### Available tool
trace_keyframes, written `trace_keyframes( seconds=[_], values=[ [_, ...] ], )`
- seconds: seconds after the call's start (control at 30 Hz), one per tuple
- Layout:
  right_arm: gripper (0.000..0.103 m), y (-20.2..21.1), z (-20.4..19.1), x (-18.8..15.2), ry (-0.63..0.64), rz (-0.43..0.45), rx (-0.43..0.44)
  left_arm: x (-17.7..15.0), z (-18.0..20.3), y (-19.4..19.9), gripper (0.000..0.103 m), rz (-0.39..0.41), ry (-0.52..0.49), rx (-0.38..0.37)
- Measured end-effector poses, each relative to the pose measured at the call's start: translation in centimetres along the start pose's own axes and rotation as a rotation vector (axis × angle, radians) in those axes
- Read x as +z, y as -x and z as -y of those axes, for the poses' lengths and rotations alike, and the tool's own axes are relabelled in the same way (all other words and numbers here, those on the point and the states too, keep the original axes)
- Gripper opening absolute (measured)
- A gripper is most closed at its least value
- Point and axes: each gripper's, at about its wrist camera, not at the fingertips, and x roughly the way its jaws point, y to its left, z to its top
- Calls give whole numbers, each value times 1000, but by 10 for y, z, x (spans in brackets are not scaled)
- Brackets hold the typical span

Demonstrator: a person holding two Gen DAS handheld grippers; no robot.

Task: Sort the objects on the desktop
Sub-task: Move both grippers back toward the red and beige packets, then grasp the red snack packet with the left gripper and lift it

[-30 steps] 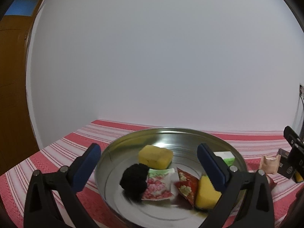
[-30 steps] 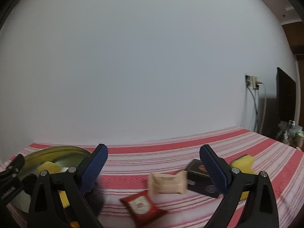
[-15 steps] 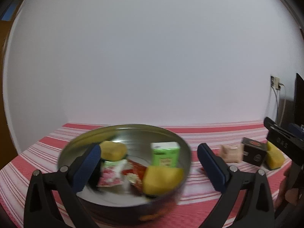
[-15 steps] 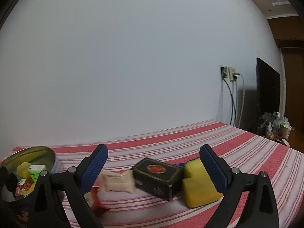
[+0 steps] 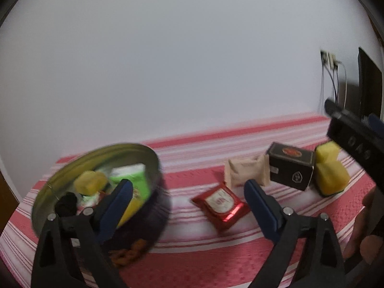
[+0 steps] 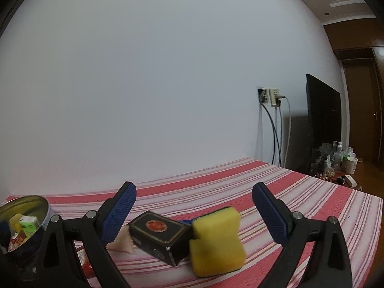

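Two blue-padded jaws of the left gripper (image 5: pixel 188 195) are closing, empty, around a red foil packet (image 5: pixel 220 206) right of the round metal tin (image 5: pixel 96 156); in the right wrist view, the right gripper (image 6: pixel 194 202) gapes, unloaded, above a black box (image 6: pixel 158 235) and yellow sponge (image 6: pixel 216 240), tin (image 6: pixel 24 200) far left.

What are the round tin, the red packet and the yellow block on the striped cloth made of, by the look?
Round silver tin: looks like thin metal, shiny, with reflections on the inner wall. Red packet: likely foil or plastic film, glossy, with bright glints at the crimped edge. Yellow block: probably foam sponge, matte and soft-edged, with a darker layer on one face.
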Motion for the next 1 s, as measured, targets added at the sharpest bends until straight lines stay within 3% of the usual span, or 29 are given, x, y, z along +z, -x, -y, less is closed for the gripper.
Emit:
trace_keyframes(
  seconds=[0.23,0.4,0.5,0.67,0.7,0.73,0.9,1.0],
  values=[
    [99,-11,28,4,-72,-22,-13,3,27,-32,90,-205,15,-10],
    [99,-20,49,6,-150,-53,-12,0,25,-66,83,-352,130,8],
    [99,-24,59,6,-189,-66,-11,-7,23,-86,80,-454,183,-23],
    [99,-29,63,6,-208,-90,4,-10,22,-86,73,-453,228,-24],
    [99,-30,64,6,-207,-89,4,-10,23,-84,61,-446,226,-32],
    [99,-29,63,6,-208,-87,4,-10,23,-82,42,-437,228,-44],
    [99,-30,67,4,-225,-90,7,-17,21,-73,41,-422,235,-120],
    [99,-33,68,3,-227,-108,6,-20,17,-66,39,-406,257,-215]
  ],
)
